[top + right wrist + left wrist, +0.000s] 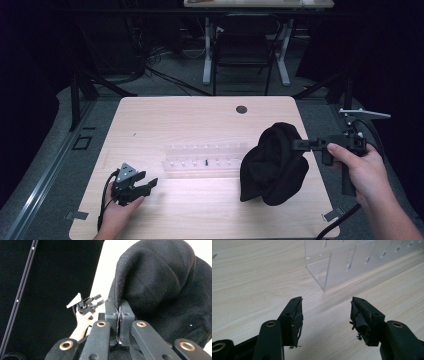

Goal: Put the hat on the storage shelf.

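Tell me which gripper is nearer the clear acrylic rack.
Left. The left gripper sits open just off the near left end of the clear acrylic rack, fingers aimed at it. The right gripper is raised past the rack's right end, shut on the black hat.

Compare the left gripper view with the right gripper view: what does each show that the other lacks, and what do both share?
Left gripper view: the open left tool over the wooden table, with a clear acrylic rack just ahead.

Right gripper view: the right tool shut on a black knit beanie, dark surroundings at its left.

Shared: the left tool, which appears farther off in the right gripper view.
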Demonstrator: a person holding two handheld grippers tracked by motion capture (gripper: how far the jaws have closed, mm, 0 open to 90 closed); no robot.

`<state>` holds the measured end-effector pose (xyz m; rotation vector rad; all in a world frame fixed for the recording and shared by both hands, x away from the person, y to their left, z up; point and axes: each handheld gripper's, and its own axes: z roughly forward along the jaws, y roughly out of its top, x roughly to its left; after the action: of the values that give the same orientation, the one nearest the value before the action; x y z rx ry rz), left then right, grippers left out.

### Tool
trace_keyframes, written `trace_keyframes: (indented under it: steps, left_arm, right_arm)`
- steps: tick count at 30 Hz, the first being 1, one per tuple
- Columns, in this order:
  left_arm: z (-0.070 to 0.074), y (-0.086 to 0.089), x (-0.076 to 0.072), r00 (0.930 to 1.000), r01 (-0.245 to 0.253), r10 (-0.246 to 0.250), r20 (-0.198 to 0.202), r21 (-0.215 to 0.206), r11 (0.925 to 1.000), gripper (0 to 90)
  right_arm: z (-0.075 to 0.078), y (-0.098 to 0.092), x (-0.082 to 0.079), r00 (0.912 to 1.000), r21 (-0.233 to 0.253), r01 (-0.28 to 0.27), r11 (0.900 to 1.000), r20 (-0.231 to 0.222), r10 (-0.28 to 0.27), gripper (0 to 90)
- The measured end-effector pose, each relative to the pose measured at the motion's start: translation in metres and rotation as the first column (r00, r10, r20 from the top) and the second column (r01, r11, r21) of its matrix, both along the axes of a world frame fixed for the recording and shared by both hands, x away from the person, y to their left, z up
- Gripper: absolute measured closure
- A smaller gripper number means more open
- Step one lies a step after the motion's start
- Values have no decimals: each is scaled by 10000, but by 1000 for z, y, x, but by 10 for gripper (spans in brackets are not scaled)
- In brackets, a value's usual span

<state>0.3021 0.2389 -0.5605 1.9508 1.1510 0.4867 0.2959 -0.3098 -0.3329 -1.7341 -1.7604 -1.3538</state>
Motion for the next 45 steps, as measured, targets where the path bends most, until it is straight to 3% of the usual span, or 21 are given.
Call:
trace_keyframes:
  steps: [13, 35, 45]
  left_arm:
    - [1, 0, 0, 10000, 15, -15, -3, -5, 10000, 436]
    - [1, 1, 1, 10000, 57, -57, 9, -63, 10000, 436]
    - [1, 1, 1, 10000, 49, -49, 7, -77, 10000, 436]
  right_arm:
    - [23, 14, 15, 9968, 152, -251, 9996, 766, 239, 880]
    - [39, 53, 52, 9945, 105, -562, 9984, 894, 550, 880]
    - [36, 70, 66, 9925, -56, -572, 9983, 1080, 575, 880]
